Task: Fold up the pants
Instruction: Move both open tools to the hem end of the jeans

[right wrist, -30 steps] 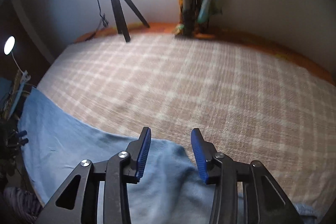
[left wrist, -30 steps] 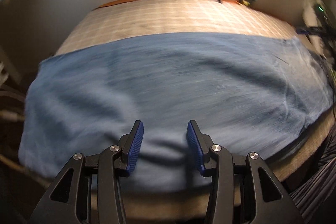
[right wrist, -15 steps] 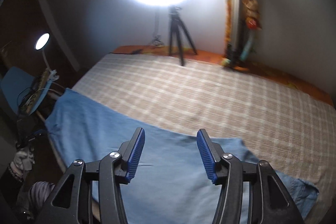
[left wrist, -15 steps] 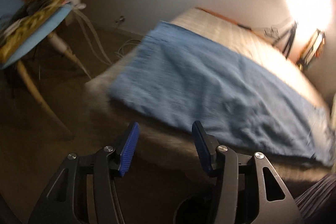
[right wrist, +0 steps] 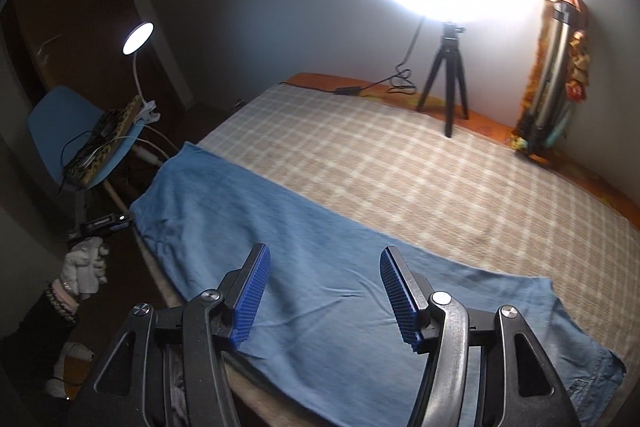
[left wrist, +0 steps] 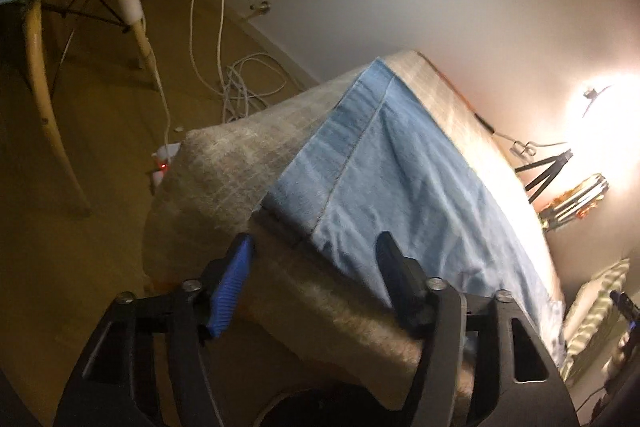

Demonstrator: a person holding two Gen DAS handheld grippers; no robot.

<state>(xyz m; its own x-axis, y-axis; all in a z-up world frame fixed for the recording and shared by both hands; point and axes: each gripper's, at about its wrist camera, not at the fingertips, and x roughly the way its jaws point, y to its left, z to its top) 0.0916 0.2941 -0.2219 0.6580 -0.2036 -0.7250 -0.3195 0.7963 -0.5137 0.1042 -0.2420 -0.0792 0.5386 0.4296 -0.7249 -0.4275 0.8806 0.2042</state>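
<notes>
Light blue pants lie flat and stretched out along the near edge of a bed with a plaid cover. My right gripper is open and empty, held above the middle of the pants. In the left wrist view the hem end of the pants lies at the bed's corner. My left gripper is open and empty, just off the bed's side below that hem corner. It also shows in the right wrist view, held by a white-gloved hand.
A ring light on a black tripod stands at the far side of the bed. A blue chair with a clip lamp and cables stands left of the bed. White cables lie on the floor.
Both grippers have pulled back from the pants. The left one swung down to the hem corner beside the bed. The right one rose and tilted up, jaws a little wider.
</notes>
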